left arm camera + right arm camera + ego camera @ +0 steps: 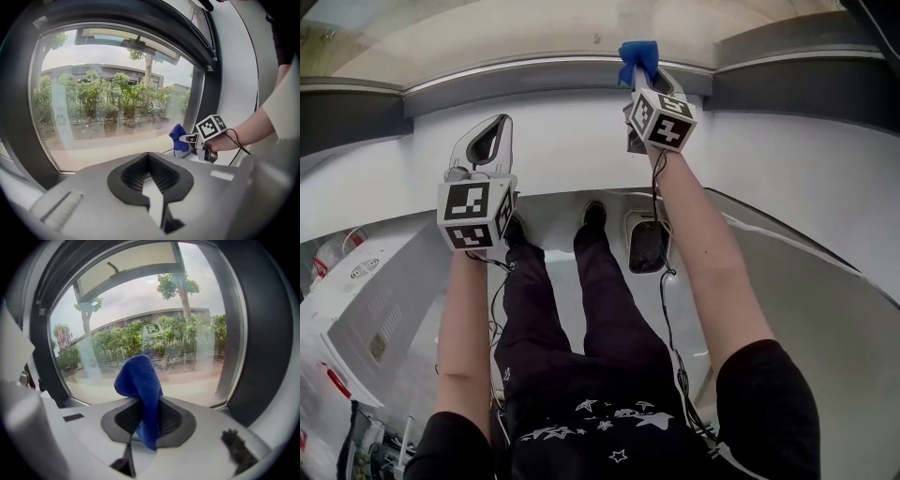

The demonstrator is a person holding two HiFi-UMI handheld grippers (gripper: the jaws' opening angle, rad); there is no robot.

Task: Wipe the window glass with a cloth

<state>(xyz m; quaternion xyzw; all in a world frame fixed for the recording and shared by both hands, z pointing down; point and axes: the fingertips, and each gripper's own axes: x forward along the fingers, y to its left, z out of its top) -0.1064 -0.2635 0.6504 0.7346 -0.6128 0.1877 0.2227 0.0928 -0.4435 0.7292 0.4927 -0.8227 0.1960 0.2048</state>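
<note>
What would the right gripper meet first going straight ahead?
The cloth in the right gripper would likely touch the glass first; nothing else shows between, though depth is unclear.

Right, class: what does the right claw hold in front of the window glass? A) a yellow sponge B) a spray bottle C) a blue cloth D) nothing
C: a blue cloth is pinched in the right claw, its top bunched up towards the glass.
</note>
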